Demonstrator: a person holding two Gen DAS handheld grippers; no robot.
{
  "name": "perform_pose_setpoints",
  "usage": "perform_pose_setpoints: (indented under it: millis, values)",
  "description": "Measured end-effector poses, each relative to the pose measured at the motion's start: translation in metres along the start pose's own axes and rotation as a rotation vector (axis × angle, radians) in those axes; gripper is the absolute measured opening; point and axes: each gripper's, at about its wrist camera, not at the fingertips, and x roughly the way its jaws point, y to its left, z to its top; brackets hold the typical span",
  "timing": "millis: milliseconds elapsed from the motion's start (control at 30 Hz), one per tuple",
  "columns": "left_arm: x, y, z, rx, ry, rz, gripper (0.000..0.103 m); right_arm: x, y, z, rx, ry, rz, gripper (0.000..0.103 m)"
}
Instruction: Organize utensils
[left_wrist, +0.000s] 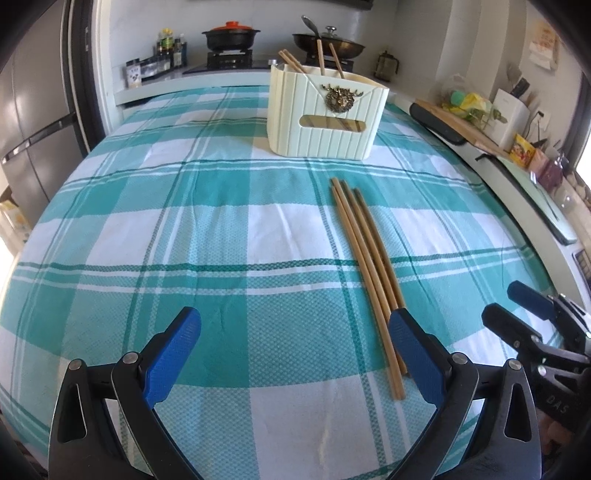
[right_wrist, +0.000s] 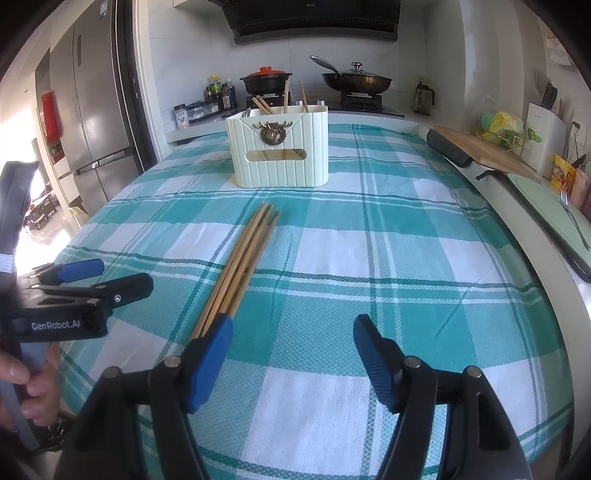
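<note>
Several wooden chopsticks (left_wrist: 365, 266) lie bundled on the teal checked tablecloth (left_wrist: 207, 229), pointing toward a cream ribbed utensil holder (left_wrist: 325, 114) at the far side. More chopsticks (left_wrist: 320, 57) stand inside the holder. My left gripper (left_wrist: 295, 347) is open and holds nothing; the bundle runs just behind its right finger (left_wrist: 415, 354). In the right wrist view the chopsticks (right_wrist: 240, 266) lie left of centre, their near ends hidden behind the left finger (right_wrist: 212, 354) of my right gripper (right_wrist: 291, 343), which is open and holds nothing. The holder (right_wrist: 279, 151) stands beyond.
A stove with a black pot (right_wrist: 267, 83) and a lidded pan (right_wrist: 356, 81) lies behind the table. A cutting board (right_wrist: 480, 147) and clutter line the right counter. A fridge (right_wrist: 96, 122) stands left. A hand (right_wrist: 33, 384) holds the left gripper (right_wrist: 123, 275).
</note>
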Motion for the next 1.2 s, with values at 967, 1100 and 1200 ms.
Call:
perform_pose_setpoints:
  millis: [967, 1100, 1200]
  values:
    - [0.026, 0.006, 0.007, -0.009, 0.032, 0.015, 0.102, 0.095, 0.036, 0.035, -0.089, 0.159, -0.009, 0.016]
    - [0.040, -0.010, 0.018, 0.050, 0.025, 0.023, 0.102, 0.088, 0.020, 0.030, -0.047, 0.165, -0.045, 0.016]
    - [0.054, -0.017, 0.025, 0.071, 0.038, 0.023, 0.102, 0.080, 0.008, 0.024, -0.030, 0.171, -0.067, 0.016]
